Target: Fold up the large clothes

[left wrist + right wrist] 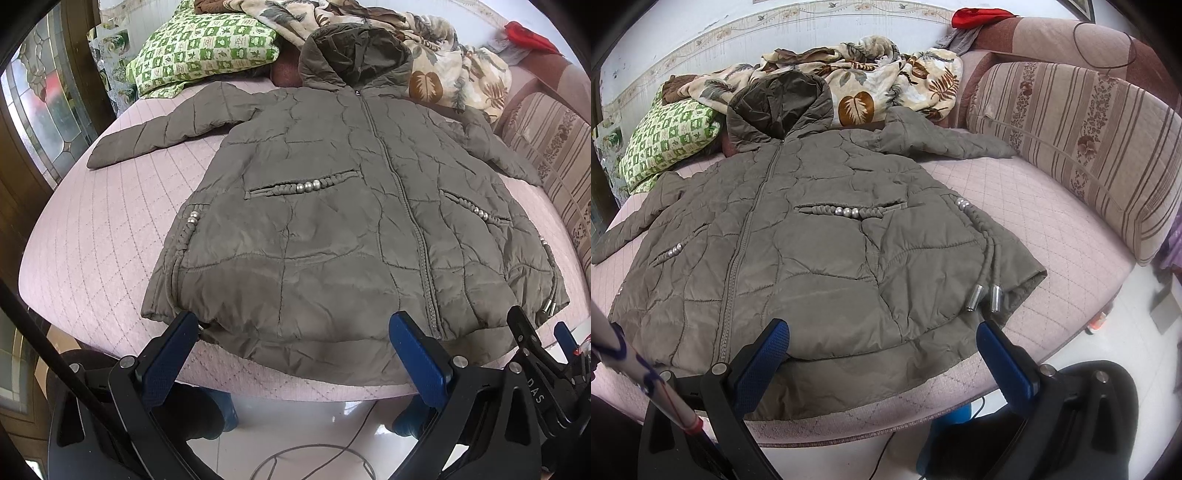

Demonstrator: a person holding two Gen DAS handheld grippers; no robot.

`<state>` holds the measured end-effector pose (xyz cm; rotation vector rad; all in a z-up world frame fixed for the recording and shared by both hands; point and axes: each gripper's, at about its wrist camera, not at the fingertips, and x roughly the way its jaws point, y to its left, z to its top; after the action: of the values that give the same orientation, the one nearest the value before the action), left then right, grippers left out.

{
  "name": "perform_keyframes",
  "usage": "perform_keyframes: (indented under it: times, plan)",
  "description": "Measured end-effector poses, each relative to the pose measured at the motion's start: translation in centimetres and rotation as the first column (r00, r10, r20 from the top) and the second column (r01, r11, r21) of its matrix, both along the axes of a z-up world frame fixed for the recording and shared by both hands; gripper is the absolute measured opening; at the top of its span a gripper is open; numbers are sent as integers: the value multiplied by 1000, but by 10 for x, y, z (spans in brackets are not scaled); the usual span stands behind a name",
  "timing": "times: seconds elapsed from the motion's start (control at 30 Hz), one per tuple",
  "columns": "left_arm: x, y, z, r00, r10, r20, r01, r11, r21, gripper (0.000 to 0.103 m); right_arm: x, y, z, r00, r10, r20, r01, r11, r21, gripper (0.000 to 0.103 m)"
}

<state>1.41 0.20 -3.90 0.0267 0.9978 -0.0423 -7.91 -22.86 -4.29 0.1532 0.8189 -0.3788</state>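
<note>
A grey-brown quilted hooded jacket (314,206) lies flat, front up and zipped, on a pink quilted bed (103,229), hood at the far end, both sleeves spread out. It also shows in the right wrist view (812,251). My left gripper (295,328) is open over the hem's left half, fingers apart, holding nothing. My right gripper (882,332) is open over the hem's right half, near two metal-tipped drawcords (984,295). The right gripper also shows at the edge of the left wrist view (539,328).
A green checked pillow (203,51) and a leaf-print blanket (886,81) lie beyond the hood. A striped cushion (1089,147) lines the bed's right side. A wooden door with glass (40,110) stands at the left. White floor with a cable (314,454) lies below the bed edge.
</note>
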Motion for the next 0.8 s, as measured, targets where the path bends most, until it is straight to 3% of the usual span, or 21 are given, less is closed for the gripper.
perform_keyframes:
  times: [0.3,0.47,0.6,0.8]
  plan:
    - [-12,0,7,1000,5,-7,-5,999,-54,103,-1,0,-1,1000,-5,-3,5,1000,1,103]
    - [-49,-1,13,1000,-18,0,18,997,-69,103,-5,-3,8,1000,-21,12,21,1000,-11,103]
    - [-81,-4,18,996,-92,-18,91,994,-67,103,-12,-6,19,998,-48,36,48,999,-19,103]
    - [-117,9,49,990,-112,88,122,985,-122,103,-24,-2,37,996,-53,68,55,998,-33,103]
